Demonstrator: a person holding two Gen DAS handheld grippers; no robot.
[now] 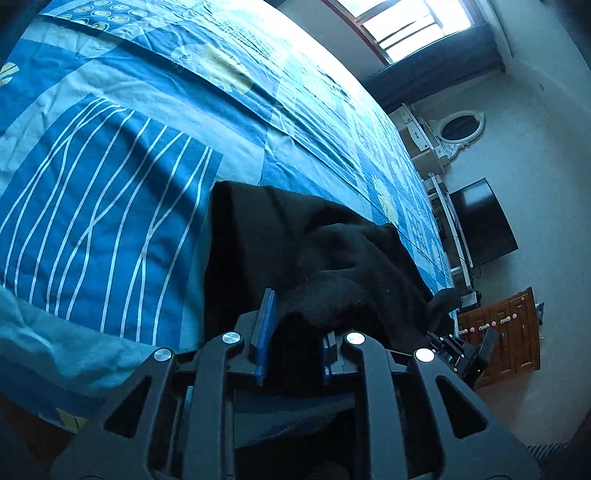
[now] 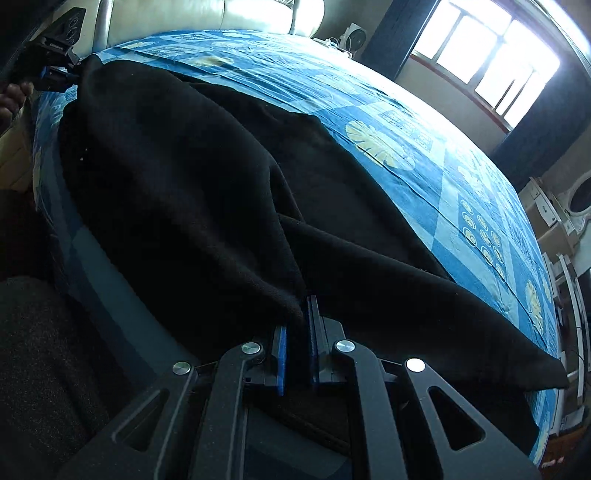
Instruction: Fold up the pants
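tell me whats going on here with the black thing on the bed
A person is folding black pants on a bed with a blue patterned sheet, holding a gripper in each hand. The left gripper is shut on one end of the pants, and the right gripper is shut on the other end. The cloth is stretched between them along the near edge of the bed, with no fold made yet.

Each fisheye sits just behind its own jaws, low and close over the blue bedspread [image 1: 110,184] — left wrist view faces along the bed toward window [image 1: 417,26] and television [image 1: 484,225], right wrist view toward headboard [image 2: 207,14] — both sharing the black pants [image 2: 207,192], bedspread, window.
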